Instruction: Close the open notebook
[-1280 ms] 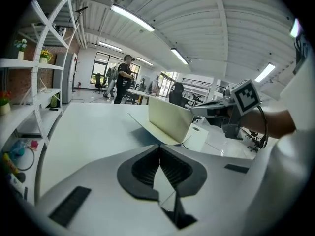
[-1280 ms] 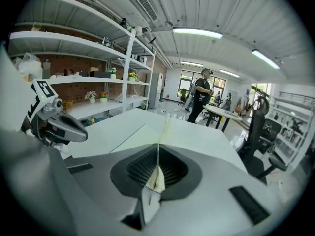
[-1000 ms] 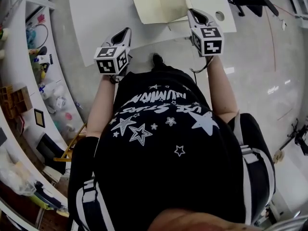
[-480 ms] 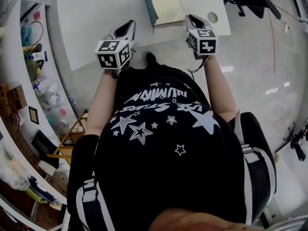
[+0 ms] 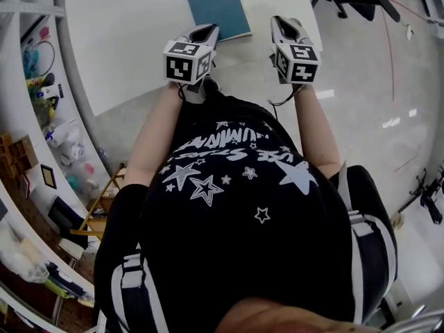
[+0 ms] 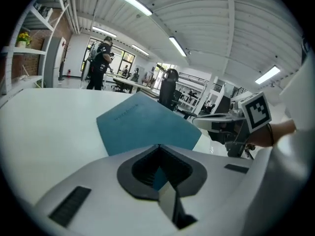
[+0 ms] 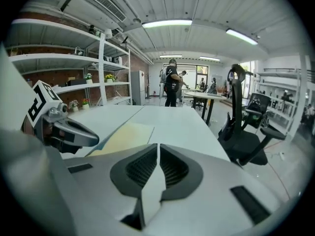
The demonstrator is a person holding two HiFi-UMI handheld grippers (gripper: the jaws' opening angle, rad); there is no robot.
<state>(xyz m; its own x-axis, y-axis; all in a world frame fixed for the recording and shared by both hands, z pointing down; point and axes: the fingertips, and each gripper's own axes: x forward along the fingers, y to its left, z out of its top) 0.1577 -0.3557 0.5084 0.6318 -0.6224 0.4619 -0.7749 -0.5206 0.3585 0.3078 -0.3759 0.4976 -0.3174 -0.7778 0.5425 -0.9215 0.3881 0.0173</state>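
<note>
The notebook (image 5: pixel 216 7) lies closed on the white table (image 5: pixel 125 33), blue cover up. My left gripper (image 5: pixel 206 30) is at its near edge, jaws shut, tips over the cover's corner. In the left gripper view the blue notebook (image 6: pixel 147 124) fills the space just past the shut left gripper (image 6: pixel 158 145), and blue shows through the slot behind the tips. My right gripper (image 5: pixel 283 23) hovers to the right of the notebook, shut and holding nothing. In the right gripper view the shut right gripper (image 7: pixel 158 144) points over the table, and the notebook (image 7: pixel 125 134) shows as a pale yellowish patch beside the left gripper (image 7: pixel 86 139).
A black office chair (image 7: pixel 241 132) stands off the table's right side. Cluttered shelves (image 5: pixel 41 82) line the left. People (image 6: pixel 101 63) stand far back in the room. The person's body fills the lower head view.
The notebook went from lying open with cream pages up to closed with its blue cover up. My left gripper swept right toward it. The right gripper shifted slightly.
</note>
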